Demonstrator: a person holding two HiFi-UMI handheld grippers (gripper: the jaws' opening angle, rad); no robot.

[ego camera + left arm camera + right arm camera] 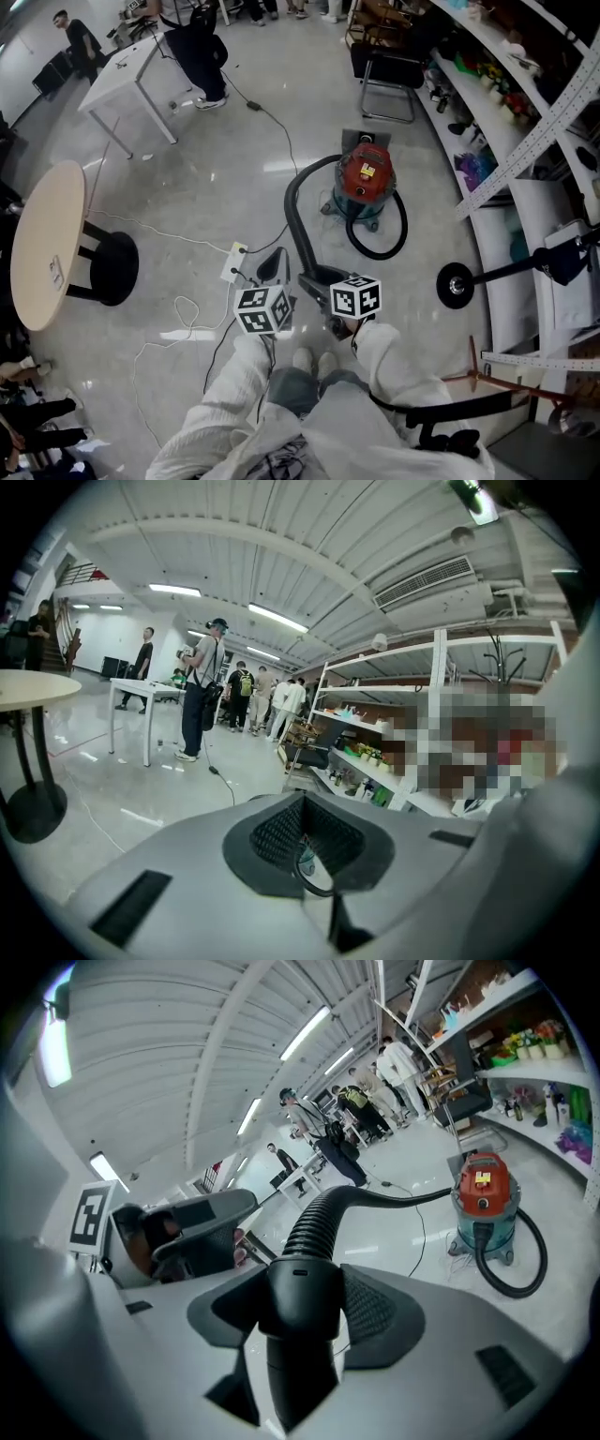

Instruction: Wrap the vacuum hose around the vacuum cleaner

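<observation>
The vacuum cleaner (364, 178), red lid on a teal drum, stands on the grey floor ahead of me, near the shelves. Its black ribbed hose (292, 204) arcs off the drum to the left and comes back toward me. My right gripper (317, 281) is shut on the hose's smooth end cuff (298, 1302). In the right gripper view the hose (328, 1213) runs on toward the vacuum cleaner (483, 1199). My left gripper (275, 268) hangs just left of it, holding nothing; in the left gripper view its jaws (305, 846) stand together with only the notch hole between them.
A second loop of hose (380, 246) lies in front of the drum. A power strip (234, 261) with white cables lies at left. There are a round table (42, 244), a white table (127, 70), a chair (386, 80), shelves (525, 122) at right, and a black stand base (456, 285).
</observation>
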